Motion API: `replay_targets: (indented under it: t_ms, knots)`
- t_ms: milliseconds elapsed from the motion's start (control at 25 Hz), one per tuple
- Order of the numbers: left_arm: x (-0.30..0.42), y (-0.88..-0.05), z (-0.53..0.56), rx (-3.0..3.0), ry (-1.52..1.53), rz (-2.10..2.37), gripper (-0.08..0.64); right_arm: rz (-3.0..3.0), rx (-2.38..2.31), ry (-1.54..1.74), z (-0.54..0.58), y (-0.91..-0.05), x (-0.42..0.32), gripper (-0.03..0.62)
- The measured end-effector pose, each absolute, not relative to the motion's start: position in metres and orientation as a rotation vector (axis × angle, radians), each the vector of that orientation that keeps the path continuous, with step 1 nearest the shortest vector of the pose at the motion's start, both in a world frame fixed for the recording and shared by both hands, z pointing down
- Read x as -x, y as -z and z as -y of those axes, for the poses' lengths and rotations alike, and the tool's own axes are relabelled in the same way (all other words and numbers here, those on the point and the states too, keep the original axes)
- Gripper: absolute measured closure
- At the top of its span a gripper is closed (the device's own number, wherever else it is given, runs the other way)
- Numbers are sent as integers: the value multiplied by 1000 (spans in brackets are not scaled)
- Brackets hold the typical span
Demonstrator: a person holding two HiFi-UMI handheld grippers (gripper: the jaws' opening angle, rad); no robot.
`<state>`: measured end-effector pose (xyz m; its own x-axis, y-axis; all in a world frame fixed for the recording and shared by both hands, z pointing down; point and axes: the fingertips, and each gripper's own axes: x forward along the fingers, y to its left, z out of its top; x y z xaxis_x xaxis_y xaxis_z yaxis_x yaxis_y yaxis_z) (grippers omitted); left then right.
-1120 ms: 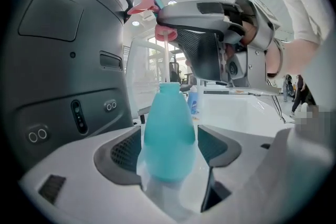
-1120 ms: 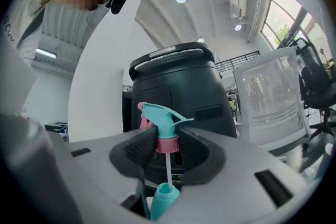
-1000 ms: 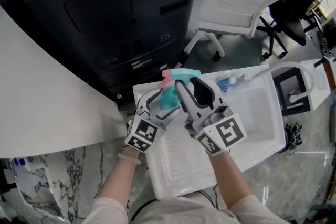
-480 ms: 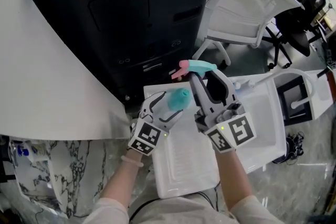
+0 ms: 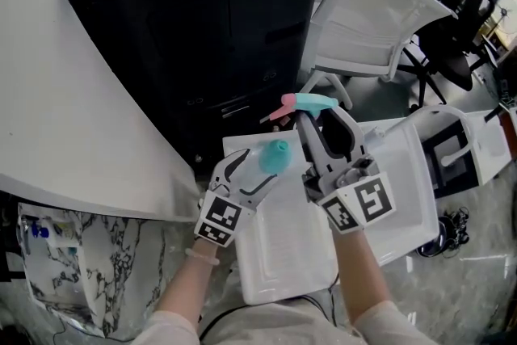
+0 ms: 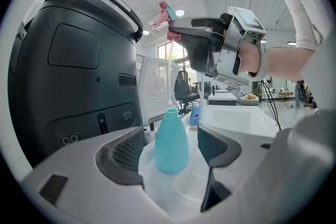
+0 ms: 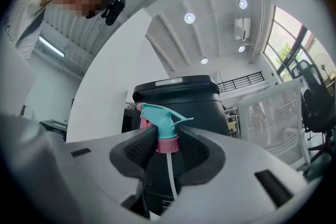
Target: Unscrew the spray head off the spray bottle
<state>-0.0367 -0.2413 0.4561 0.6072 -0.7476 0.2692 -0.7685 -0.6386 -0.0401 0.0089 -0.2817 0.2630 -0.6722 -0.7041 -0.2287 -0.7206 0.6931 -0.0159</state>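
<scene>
Over a white moulded plastic tray (image 5: 283, 262), in front of a tall black cabinet (image 5: 202, 36), bottle and sprayer were held apart.

The left gripper (image 6: 172, 149) had its jaws spread wide and clamped on the lower body of the teal plastic spray bottle (image 6: 171, 139), which was upright with its neck open and bare. Just beside it and higher, the right gripper (image 7: 168, 147) had its jaws pressed onto the pink collar (image 7: 168, 144) of the teal trigger spray head (image 7: 160, 117). The thin clear dip tube (image 7: 169, 178) hung free below the pads, outside the bottle. A white office chair (image 5: 371, 28) stood beyond the tray.
</scene>
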Motion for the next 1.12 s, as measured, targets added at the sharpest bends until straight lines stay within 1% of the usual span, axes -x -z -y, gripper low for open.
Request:
replay_targets:
  t_ms: [160,240,320,400,480,560,640,1000,1120]
  knots:
    - [36,-446,232,-2756,-381,1309,235,-2662,1153,-90,276,-258,-18,459]
    - [39,-439,228,-2761,-367,1336,292,-2656,1164,-76,273,-258,-24,458]
    - [44,-431,225,-2755,-338,1383,387,-2655,1176,-64,269,-261,-30,459]
    - [50,-423,223,-2740,-299,1425,458,-2655,1194,-53,266,-263,-36,458]
    - [55,-415,221,-2722,-263,1455,511,-2656,1211,-42,262,-267,-43,459]
    - [61,-409,218,-2700,-231,1480,543,-2661,1227,-33,257,-271,-48,458]
    - [66,-403,216,-2674,-199,1497,554,-2669,1244,-28,252,-275,-53,458]
    - [81,-383,200,-2613,-63,1536,554,-2719,1312,-2,227,-292,-73,458]
    - [84,-378,193,-2614,-62,1557,554,-2731,1328,5,216,-297,-79,458]
